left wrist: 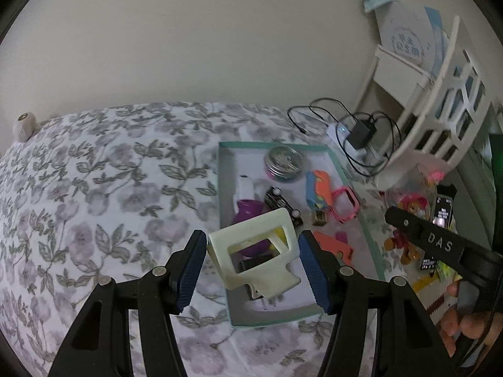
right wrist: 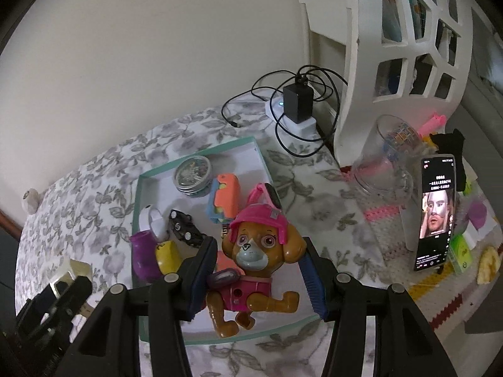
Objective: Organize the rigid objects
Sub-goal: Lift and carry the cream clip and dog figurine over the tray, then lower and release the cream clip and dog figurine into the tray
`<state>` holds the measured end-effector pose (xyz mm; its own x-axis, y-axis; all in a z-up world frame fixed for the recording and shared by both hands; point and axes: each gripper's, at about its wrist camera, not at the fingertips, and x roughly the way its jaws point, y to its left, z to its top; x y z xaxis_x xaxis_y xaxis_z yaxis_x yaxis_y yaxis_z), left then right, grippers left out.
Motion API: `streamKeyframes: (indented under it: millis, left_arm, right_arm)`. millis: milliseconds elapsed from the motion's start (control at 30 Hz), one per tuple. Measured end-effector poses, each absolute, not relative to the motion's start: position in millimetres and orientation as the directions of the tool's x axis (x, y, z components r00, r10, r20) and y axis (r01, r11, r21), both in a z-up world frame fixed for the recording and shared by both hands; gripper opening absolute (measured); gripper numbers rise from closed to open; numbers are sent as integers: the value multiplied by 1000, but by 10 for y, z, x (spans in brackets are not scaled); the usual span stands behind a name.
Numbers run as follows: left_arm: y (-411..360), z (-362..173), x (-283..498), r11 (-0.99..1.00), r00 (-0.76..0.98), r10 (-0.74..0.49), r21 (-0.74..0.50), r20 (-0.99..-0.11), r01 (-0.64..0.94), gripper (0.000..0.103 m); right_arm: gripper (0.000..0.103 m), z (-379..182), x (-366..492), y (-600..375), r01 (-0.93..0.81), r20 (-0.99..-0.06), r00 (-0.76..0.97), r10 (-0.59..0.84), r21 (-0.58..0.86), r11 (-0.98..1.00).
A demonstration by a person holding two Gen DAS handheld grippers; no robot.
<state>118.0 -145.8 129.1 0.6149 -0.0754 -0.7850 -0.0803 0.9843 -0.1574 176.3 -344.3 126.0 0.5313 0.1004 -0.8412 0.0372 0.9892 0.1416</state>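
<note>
A shallow teal-rimmed white box (left wrist: 352, 185) lies on a floral cloth and holds small toys: a round tin (left wrist: 283, 163), a black toy car (left wrist: 283, 204), a purple piece (left wrist: 248, 212), an orange-and-blue toy (left wrist: 317, 188). My left gripper (left wrist: 251, 270) is shut on a cream plastic clip (left wrist: 257, 251), held above the box's near end. My right gripper (right wrist: 254, 270) is shut on a brown toy dog with a pink helmet (right wrist: 261, 242), held above the box (right wrist: 201, 154). The left gripper with the clip shows at the lower left of the right wrist view (right wrist: 63, 282).
A white lattice shelf (right wrist: 408, 47) stands at the back right. A charger and black cable (right wrist: 295, 100) lie by the wall. A glass jar (right wrist: 383, 157) and a propped phone (right wrist: 435, 210) stand on a crocheted mat, with loose toys further right.
</note>
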Motion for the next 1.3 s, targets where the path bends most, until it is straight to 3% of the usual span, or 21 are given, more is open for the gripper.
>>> streamKeyframes:
  millis: [633,1300]
  left_arm:
    - [-2030,796,1261,999,530,-52,-36,-846,41,62]
    - [-2207,566,1296,996,502,5,46,-865,70,63]
  right_arm:
    - [56,651,1846,-3460,38,-921,384,66,87,995]
    - [56,566,1877,-3394,4,-929,362,70,77,997]
